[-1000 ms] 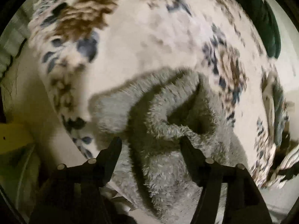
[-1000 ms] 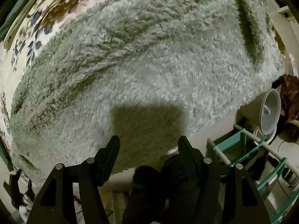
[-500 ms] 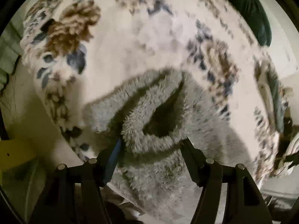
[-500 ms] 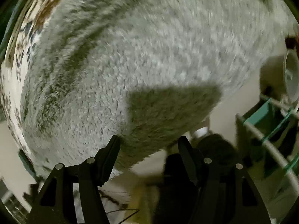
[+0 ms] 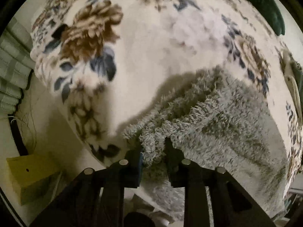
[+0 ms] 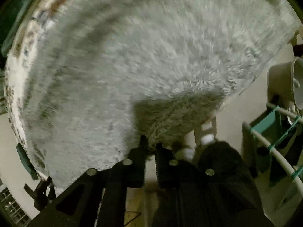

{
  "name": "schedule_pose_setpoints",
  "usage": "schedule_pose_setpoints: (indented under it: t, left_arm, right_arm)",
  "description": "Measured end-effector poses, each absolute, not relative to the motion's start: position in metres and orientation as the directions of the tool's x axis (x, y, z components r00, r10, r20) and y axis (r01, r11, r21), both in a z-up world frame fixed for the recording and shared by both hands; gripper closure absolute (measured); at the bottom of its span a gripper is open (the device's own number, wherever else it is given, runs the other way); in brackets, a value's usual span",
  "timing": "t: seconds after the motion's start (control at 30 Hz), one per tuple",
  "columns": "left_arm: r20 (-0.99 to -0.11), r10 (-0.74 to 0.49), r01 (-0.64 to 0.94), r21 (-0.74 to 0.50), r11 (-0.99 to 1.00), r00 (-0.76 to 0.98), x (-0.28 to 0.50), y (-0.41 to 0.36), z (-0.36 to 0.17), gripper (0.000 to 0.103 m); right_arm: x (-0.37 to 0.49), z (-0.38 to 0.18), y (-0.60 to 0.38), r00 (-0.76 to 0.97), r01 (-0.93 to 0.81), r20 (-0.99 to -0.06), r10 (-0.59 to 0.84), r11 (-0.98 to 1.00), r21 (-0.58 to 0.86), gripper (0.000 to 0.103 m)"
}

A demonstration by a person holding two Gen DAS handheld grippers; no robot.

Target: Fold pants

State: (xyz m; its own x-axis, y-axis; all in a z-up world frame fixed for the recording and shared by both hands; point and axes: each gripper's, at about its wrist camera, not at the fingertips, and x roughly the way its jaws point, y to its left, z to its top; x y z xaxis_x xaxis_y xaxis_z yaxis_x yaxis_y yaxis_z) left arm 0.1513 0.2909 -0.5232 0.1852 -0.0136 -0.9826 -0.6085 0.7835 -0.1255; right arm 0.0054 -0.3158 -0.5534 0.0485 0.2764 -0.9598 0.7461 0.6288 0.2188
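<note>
A cream blanket (image 5: 151,60) with brown and blue flowers covers the bed and fills most of the left view. On top of it lie the fluffy grey pants (image 5: 217,124), spread from the middle of the bed toward its near edge, where the fabric hangs a little over the side. In the right view the pants (image 6: 132,60) take up nearly everything, their near hem running along the bed's edge.

The left claw (image 5: 153,149) sits at the near corner of the pants, its two fingers pressed in on a bunched tuft of the grey pile, which bulges up between and above them. The right claw (image 6: 150,147) is at the hem further along, fingers drawn close together with a thin lip of the fuzzy edge pinched between them.

A yellow box (image 5: 28,172) stands on the floor left of the bed, and a teal rack (image 6: 274,128) to the right.
</note>
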Motion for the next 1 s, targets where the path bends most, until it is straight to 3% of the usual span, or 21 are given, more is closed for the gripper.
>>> schedule_pose_setpoints:
  t: [0.1,0.17,0.2,0.3,0.43,0.57,0.6,0.63,0.8,0.9,0.97,1.0]
  left_arm:
    - [-0.984,0.008,-0.579,-0.099,0.809,0.179,0.152,0.279,-0.501,0.08]
    - [-0.979,0.075,-0.547,-0.043,0.836,0.19,0.15,0.266,-0.475,0.068]
    - [-0.975,0.1,-0.533,-0.023,0.846,0.2,0.148,0.26,-0.464,0.058]
    - [-0.962,0.171,-0.505,0.041,0.862,0.214,0.144,0.243,-0.438,0.014]
    - [-0.949,0.225,-0.476,0.096,0.874,0.221,0.146,0.211,-0.422,0.013]
    - [-0.962,0.198,-0.441,0.097,0.892,0.189,0.153,0.174,-0.43,0.013]
    - [-0.965,0.192,-0.423,0.1,0.9,0.18,0.156,0.159,-0.434,0.013]
    - [-0.966,0.186,-0.403,0.1,0.91,0.179,0.158,0.146,-0.436,0.013]
    - [-0.979,0.13,-0.315,0.075,0.946,0.158,0.163,0.078,-0.444,0.013]
    - [-0.985,0.097,-0.245,0.06,0.968,0.141,0.164,0.039,-0.452,0.013]
    - [-0.99,0.074,-0.2,0.048,0.979,0.124,0.164,0.015,-0.459,0.013]
    - [-0.991,0.068,-0.187,0.045,0.981,0.116,0.165,0.007,-0.461,0.013]
  right_arm:
    - [0.002,-0.546,-0.319,0.07,0.741,-0.947,0.313,0.619,0.259,0.059]
    - [-0.005,-0.528,-0.33,0.117,0.729,-0.95,0.289,0.625,0.28,0.05]
    - [-0.008,-0.513,-0.337,0.146,0.723,-0.955,0.259,0.631,0.282,0.047]
    - [-0.011,-0.474,-0.371,0.223,0.725,-0.967,0.123,0.642,0.249,0.036]
    - [-0.008,-0.446,-0.453,0.252,0.796,-0.959,-0.128,0.592,0.13,0.028]
    - [0.01,-0.47,-0.526,0.224,0.837,-0.96,-0.167,0.537,0.102,0.031]
    - [0.011,-0.478,-0.54,0.218,0.848,-0.964,-0.15,0.518,0.111,0.067]
    - [0.003,-0.479,-0.551,0.232,0.87,-0.963,-0.14,0.473,0.141,0.093]
    - [-0.059,-0.459,-0.576,0.327,0.916,-0.94,-0.098,0.276,0.29,0.093]
    - [-0.083,-0.463,-0.586,0.382,0.891,-0.924,-0.011,0.269,0.365,0.092]
    - [-0.092,-0.474,-0.605,0.361,0.891,-0.932,0.031,0.284,0.354,0.072]
    - [-0.1,-0.479,-0.614,0.349,0.896,-0.936,0.044,0.276,0.347,0.056]
